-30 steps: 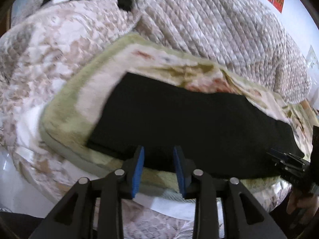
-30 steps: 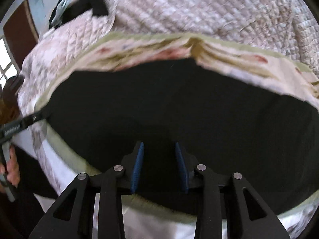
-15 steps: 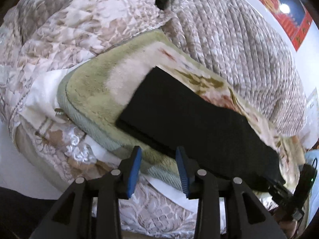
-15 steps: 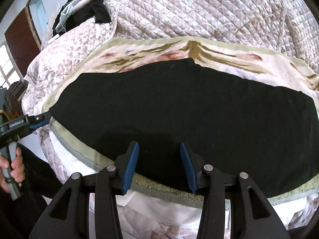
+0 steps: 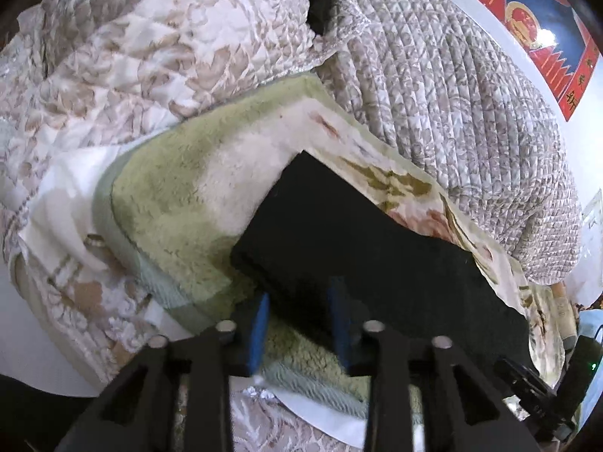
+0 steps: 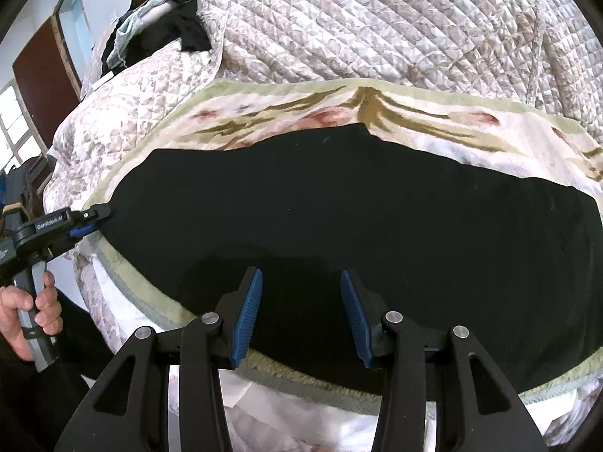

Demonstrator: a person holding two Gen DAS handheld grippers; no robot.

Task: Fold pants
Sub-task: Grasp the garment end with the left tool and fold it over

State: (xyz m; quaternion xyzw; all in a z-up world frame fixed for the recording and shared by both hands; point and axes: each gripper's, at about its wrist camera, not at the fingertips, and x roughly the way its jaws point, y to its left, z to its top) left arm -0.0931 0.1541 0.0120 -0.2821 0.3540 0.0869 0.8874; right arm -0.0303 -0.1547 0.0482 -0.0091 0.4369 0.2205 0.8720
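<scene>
Left gripper (image 5: 299,324), jaws just closing, straddles the black pants (image 6: 339,203) corner, grip unconfirmed; right gripper (image 6: 301,316) part-open at 6 o'clock, empty.

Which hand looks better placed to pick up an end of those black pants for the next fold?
Probably the left. Its tongs sit right at the end edge of the black pants, pads astride the corner and just closing. The right tongs hang open over the long middle edge.
</scene>
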